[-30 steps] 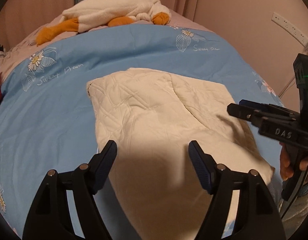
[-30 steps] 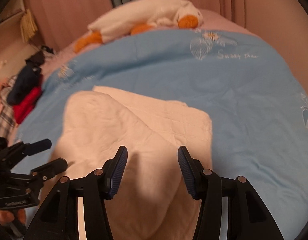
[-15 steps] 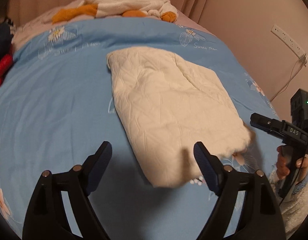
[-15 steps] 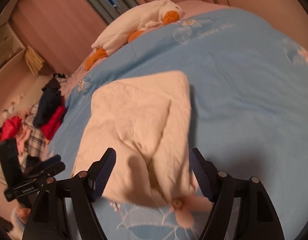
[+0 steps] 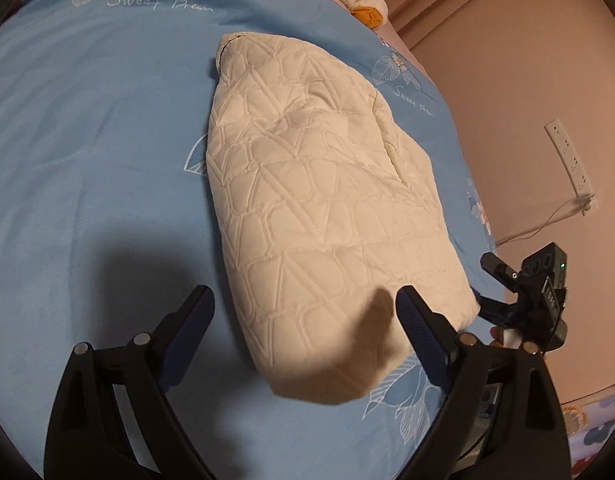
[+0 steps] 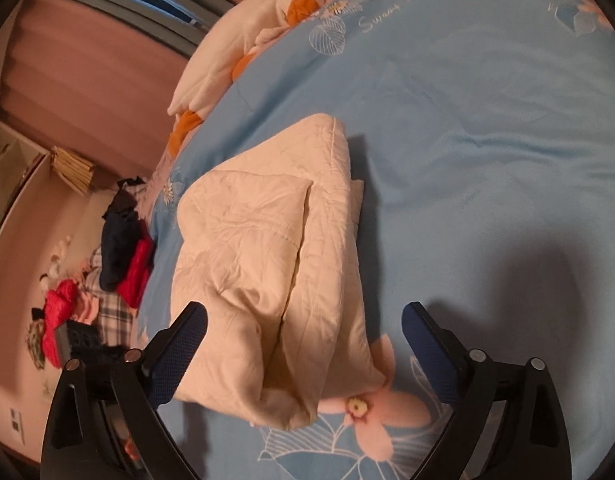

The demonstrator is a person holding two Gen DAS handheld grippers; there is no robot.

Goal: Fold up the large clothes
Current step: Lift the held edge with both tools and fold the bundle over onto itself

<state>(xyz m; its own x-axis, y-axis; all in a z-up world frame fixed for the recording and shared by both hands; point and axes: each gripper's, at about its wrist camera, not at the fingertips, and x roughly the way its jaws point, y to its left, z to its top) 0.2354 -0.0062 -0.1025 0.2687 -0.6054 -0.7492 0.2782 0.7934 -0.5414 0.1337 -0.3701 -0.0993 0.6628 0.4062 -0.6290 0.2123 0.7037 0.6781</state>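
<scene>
A cream quilted garment (image 5: 323, 208) lies folded into a long bundle on the blue bed cover (image 5: 87, 160). It also shows in the right wrist view (image 6: 267, 264). My left gripper (image 5: 303, 316) is open and empty, held above the near end of the bundle. My right gripper (image 6: 305, 332) is open and empty, above the other near corner. In the left wrist view the right gripper (image 5: 527, 296) shows at the bed's right edge, beside the bundle.
A white and orange plush duck (image 6: 243, 56) lies at the head of the bed. A pile of dark, red and plaid clothes (image 6: 115, 256) sits off the left side. A wall (image 5: 527, 100) with a power strip (image 5: 569, 164) runs along the right.
Both grippers have pulled back and risen from the garment and opened wider. The garment went from under the fingers to lying free as a folded bundle.
</scene>
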